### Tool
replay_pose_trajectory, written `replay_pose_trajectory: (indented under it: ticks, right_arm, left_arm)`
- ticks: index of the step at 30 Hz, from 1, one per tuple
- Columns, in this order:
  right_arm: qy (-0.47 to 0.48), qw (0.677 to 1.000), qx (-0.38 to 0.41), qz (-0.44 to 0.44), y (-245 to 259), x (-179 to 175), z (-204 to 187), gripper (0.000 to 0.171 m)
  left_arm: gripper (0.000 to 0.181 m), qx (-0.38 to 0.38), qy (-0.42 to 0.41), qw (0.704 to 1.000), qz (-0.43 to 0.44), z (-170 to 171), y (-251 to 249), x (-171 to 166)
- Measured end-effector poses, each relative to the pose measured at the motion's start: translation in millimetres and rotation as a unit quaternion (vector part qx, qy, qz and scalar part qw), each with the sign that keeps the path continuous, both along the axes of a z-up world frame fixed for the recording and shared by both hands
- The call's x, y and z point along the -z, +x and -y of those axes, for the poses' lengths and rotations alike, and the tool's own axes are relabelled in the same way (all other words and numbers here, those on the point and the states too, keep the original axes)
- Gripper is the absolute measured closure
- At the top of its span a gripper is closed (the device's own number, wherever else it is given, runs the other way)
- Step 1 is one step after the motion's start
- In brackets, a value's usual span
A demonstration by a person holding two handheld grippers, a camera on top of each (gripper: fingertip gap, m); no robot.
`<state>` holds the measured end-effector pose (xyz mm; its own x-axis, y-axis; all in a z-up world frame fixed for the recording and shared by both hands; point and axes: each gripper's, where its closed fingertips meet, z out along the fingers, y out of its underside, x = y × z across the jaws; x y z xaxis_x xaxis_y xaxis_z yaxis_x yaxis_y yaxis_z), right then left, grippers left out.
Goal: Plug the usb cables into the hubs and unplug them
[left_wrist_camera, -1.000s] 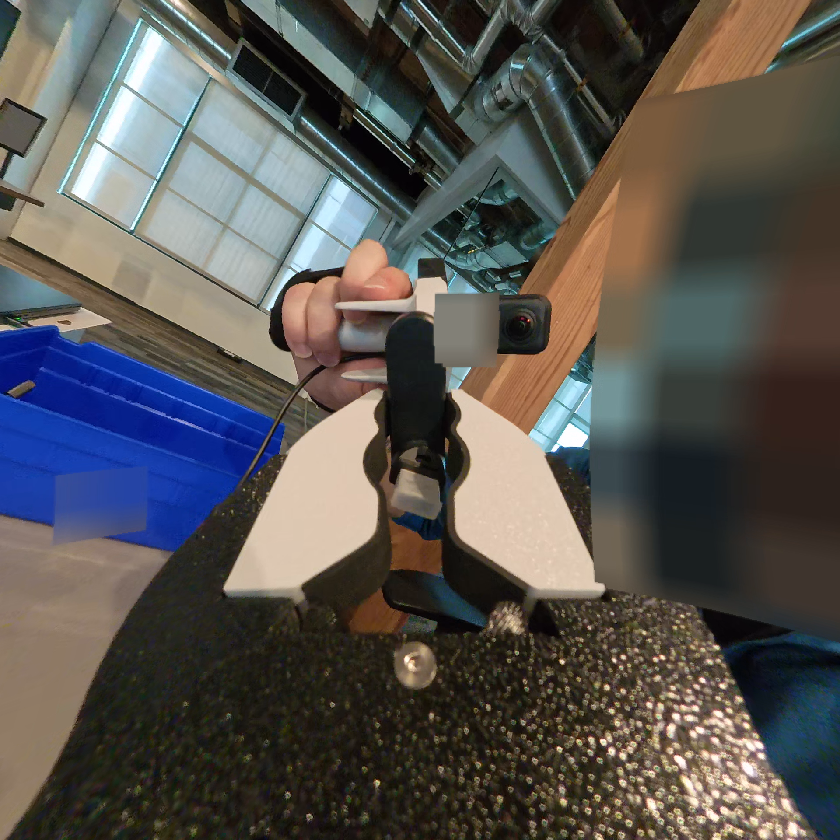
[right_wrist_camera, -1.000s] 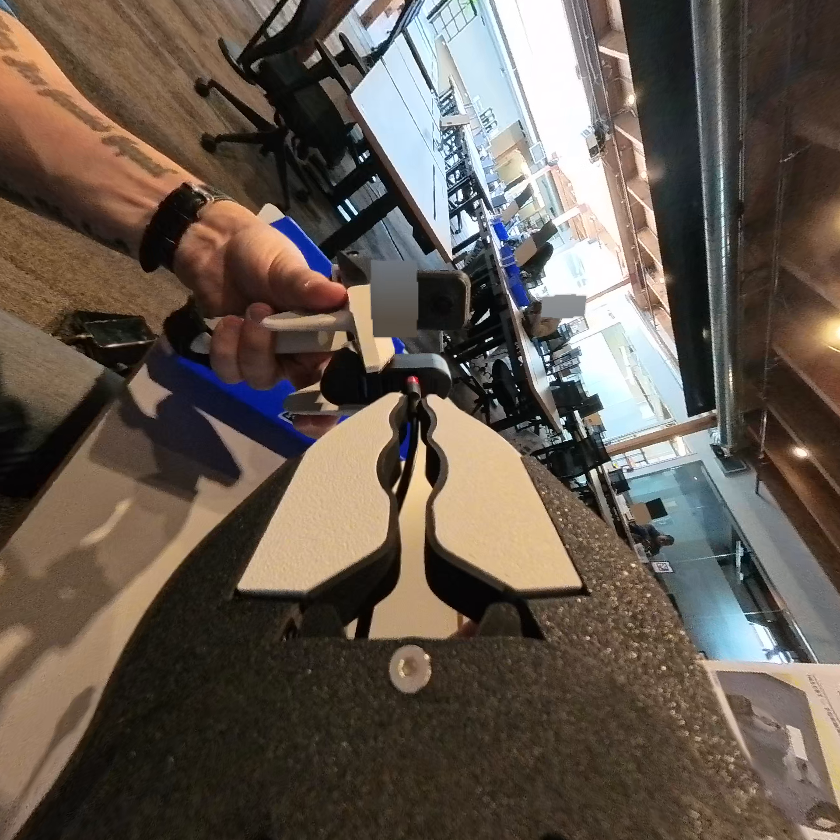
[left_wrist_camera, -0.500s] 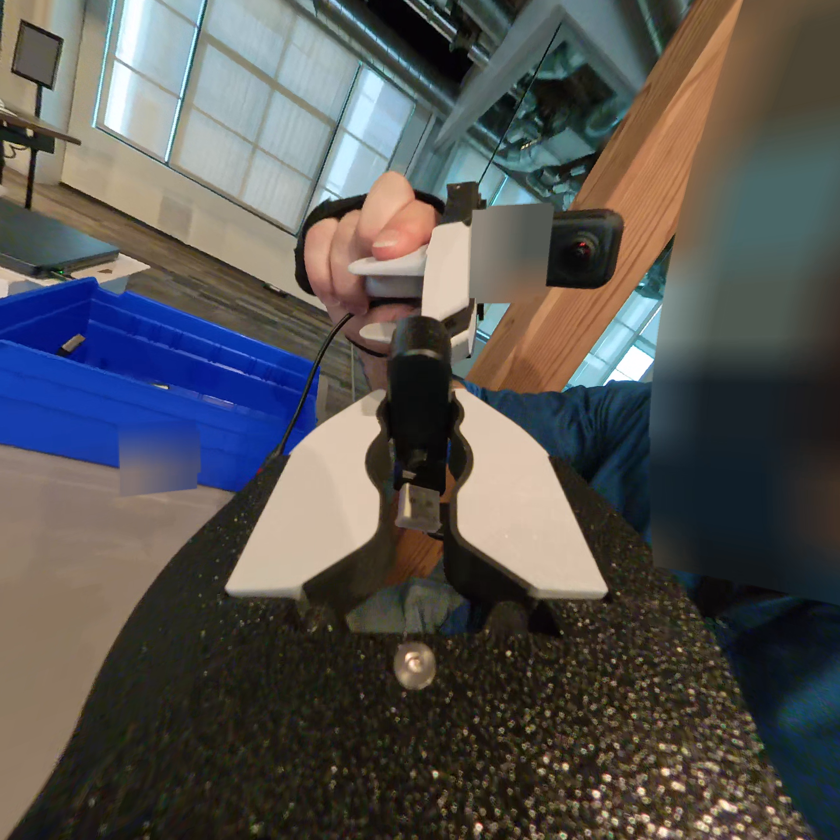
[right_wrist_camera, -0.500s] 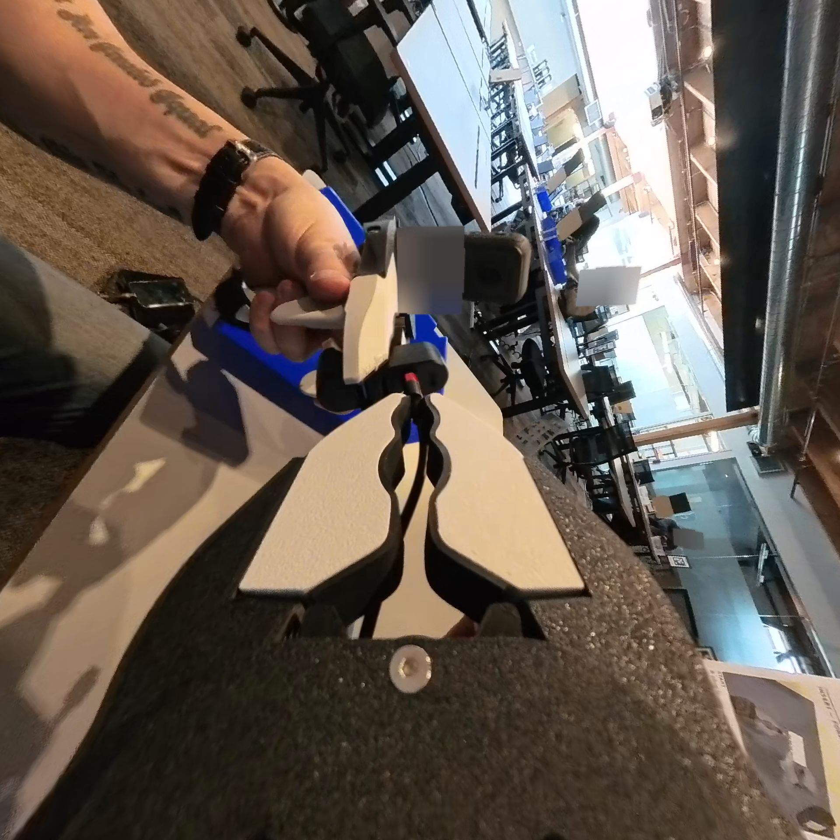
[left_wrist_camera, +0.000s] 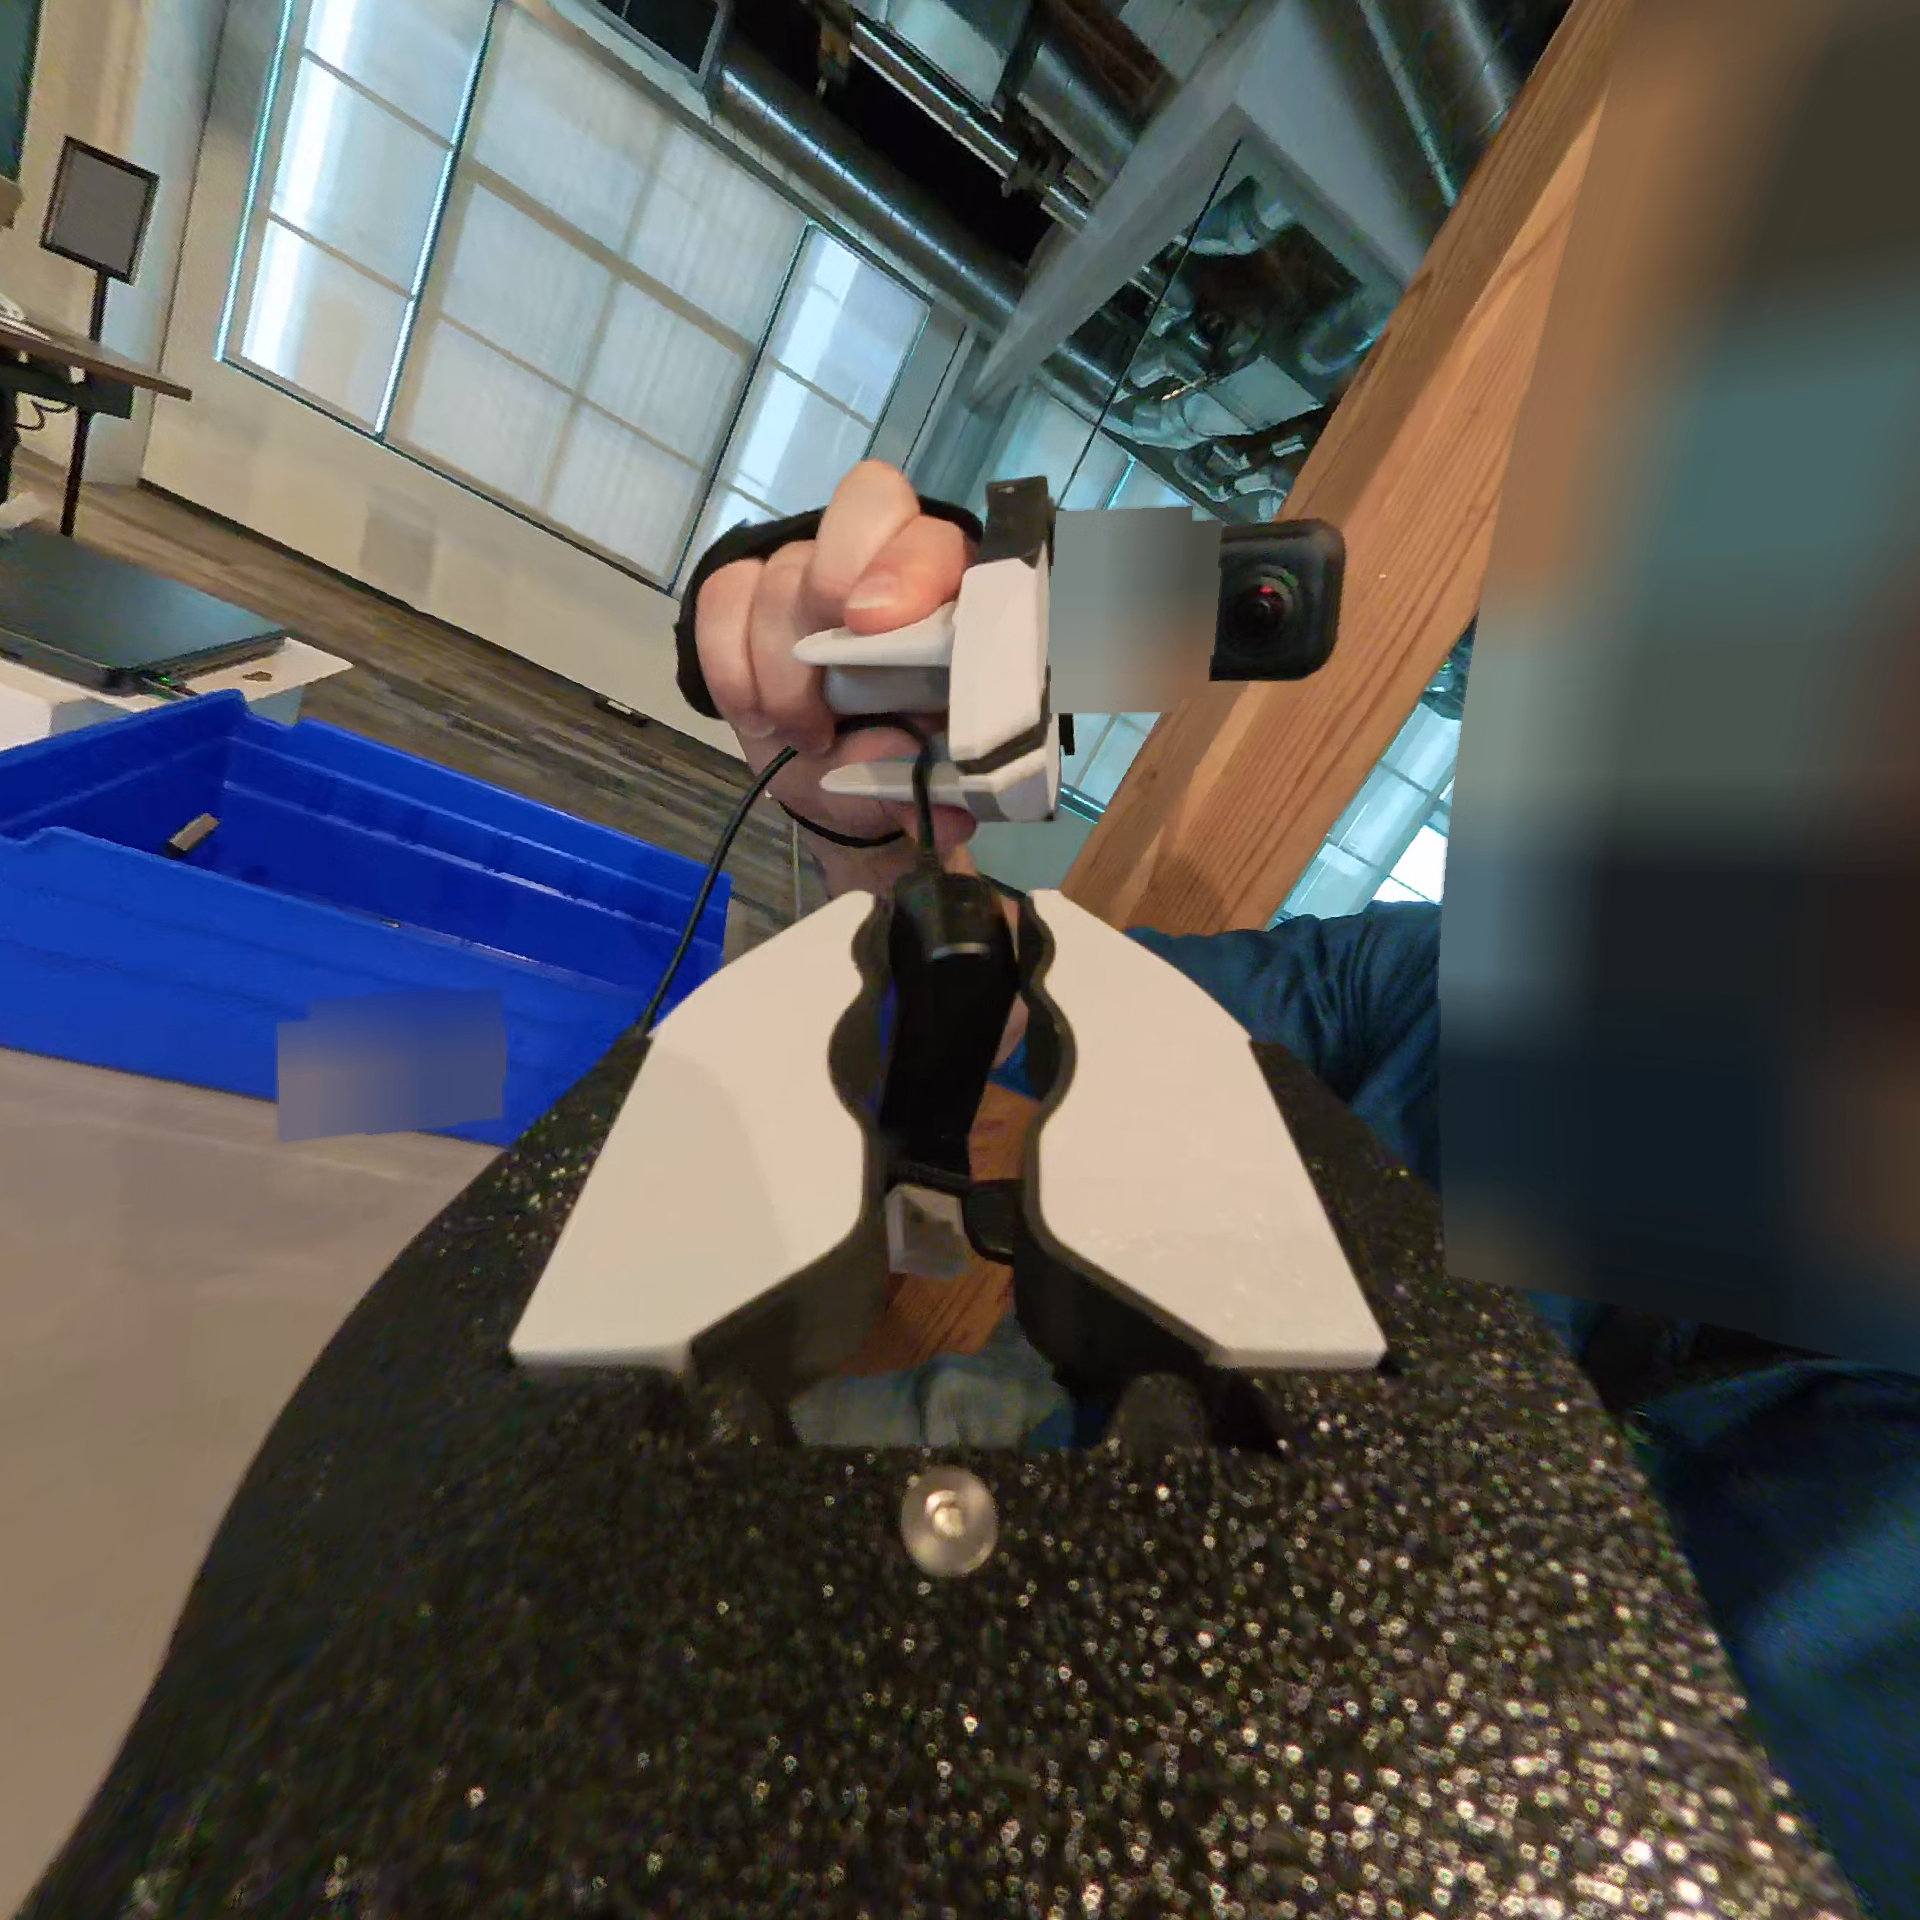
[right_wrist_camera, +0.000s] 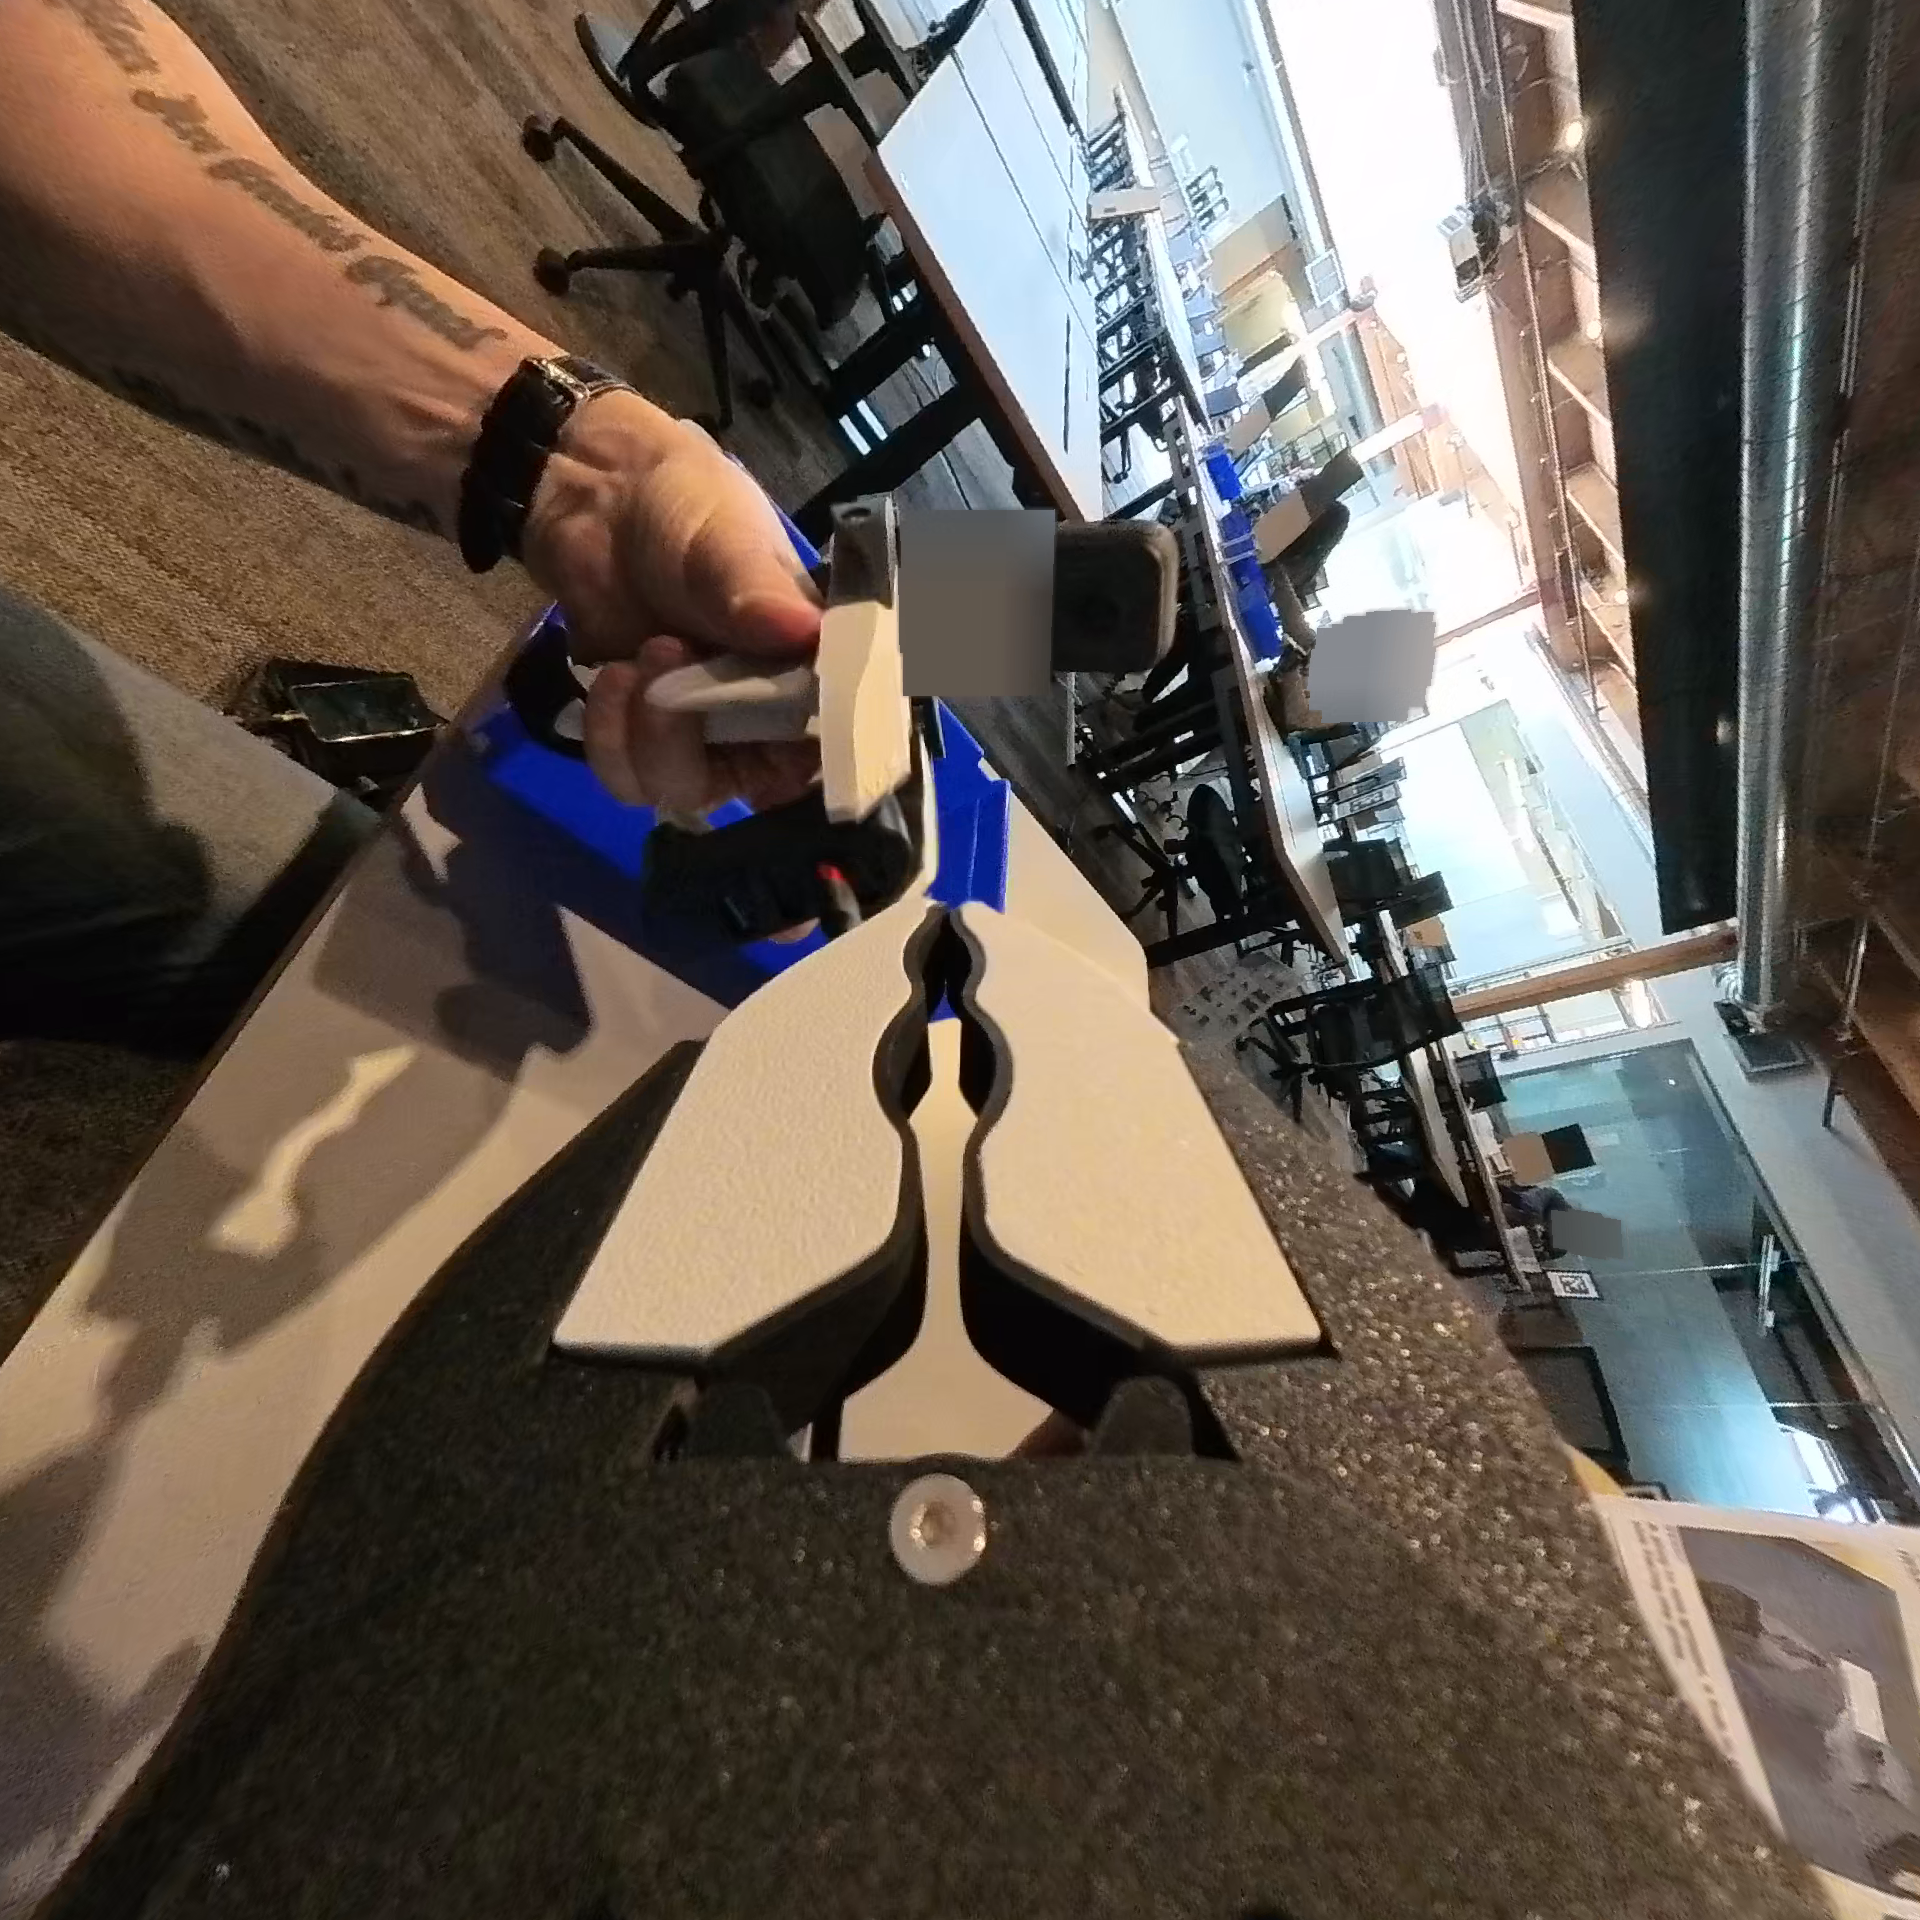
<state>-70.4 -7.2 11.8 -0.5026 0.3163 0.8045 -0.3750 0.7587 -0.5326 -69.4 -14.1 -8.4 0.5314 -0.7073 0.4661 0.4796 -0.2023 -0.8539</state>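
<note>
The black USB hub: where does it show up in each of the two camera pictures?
Left wrist view: centre, black hub clamped between the left gripper's fingers.
Right wrist view: upper middle, hub just beyond the right gripper's tips.
Shared landmark: the blue bin, behind the hub in the right wrist view.

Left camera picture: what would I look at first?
Probably the black hub pinched in the left claw, right in the middle, with a silver plug poking out toward you. Just behind it a hand holds the right claw, which carries a camera. A big blue bin sits at the left.
</note>
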Motion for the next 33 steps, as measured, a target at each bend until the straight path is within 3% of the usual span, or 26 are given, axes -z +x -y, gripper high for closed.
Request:
replay_pose_trajectory:
  ticks: [7,12,16,22,26,33]
  right_arm:
    - [-0.003,0.998,0.022,0.055,-30,39,-26,0.171]
    - [0.004,1.0,-0.023,0.021,-19,31,-35,0.171]
    - [0.069,0.997,0.003,-0.019,-24,35,-41,0.163]
    - [0.138,0.99,0.017,0.008,-26,58,-35,0.156]
    - [0.163,0.986,0.019,0.032,-27,67,-32,0.134]
    - [0.185,0.981,0.027,0.041,-31,72,-25,0.132]
  left_arm:
    - [0.16,-0.096,-0.082,0.99,-0.064,-41,-16,42]
    - [0.16,-0.078,-0.07,0.994,-0.031,-35,-25,38]
    - [0.16,-0.059,-0.07,0.996,-0.007,-35,-26,39]
    - [0.16,-0.055,-0.08,0.995,0.0,-38,-27,47]
    - [0.16,-0.056,-0.078,0.995,-0.002,-36,-27,45]
    - [0.16,-0.052,-0.072,0.996,0.004,-32,-28,41]
